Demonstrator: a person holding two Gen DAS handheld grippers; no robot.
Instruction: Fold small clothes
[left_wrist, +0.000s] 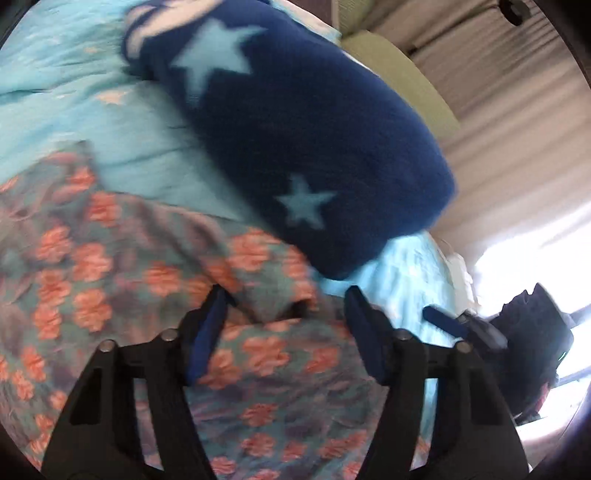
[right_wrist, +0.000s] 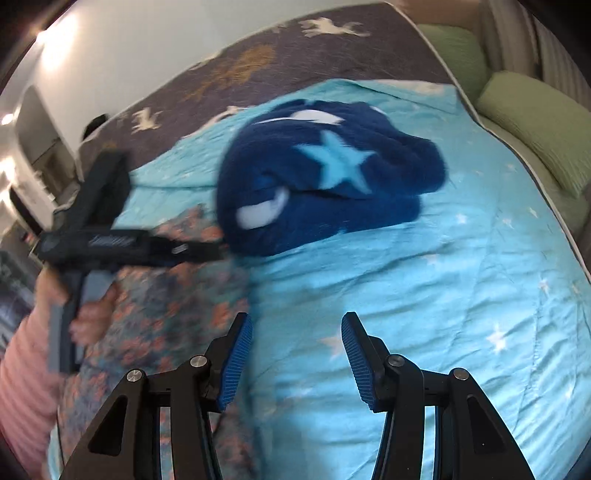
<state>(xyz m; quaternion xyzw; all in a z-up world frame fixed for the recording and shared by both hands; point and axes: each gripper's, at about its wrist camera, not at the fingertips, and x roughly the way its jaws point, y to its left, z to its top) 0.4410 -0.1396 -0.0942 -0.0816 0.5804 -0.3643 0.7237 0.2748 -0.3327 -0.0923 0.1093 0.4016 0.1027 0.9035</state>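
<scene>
A floral garment with pink flowers on grey-blue (left_wrist: 155, 295) lies crumpled on the light blue bedspread (left_wrist: 110, 110). My left gripper (left_wrist: 284, 317) is open just above it, with cloth between and under the fingers. A folded navy fleece with light blue stars (left_wrist: 295, 140) lies beyond it. In the right wrist view the floral garment (right_wrist: 159, 295) is at the left, the navy fleece (right_wrist: 325, 177) is ahead, and my right gripper (right_wrist: 295, 350) is open and empty over the bedspread (right_wrist: 443, 295). The left gripper also shows in the right wrist view, its tips (right_wrist: 218, 251) near the fleece.
Green cushions (right_wrist: 535, 122) line the bed's right side by curtains. A dark grey blanket with white animals (right_wrist: 258, 62) covers the far end. A hand in a pink sleeve (right_wrist: 26, 369) holds the left tool. The right tool (left_wrist: 517, 332) shows at the right of the left wrist view.
</scene>
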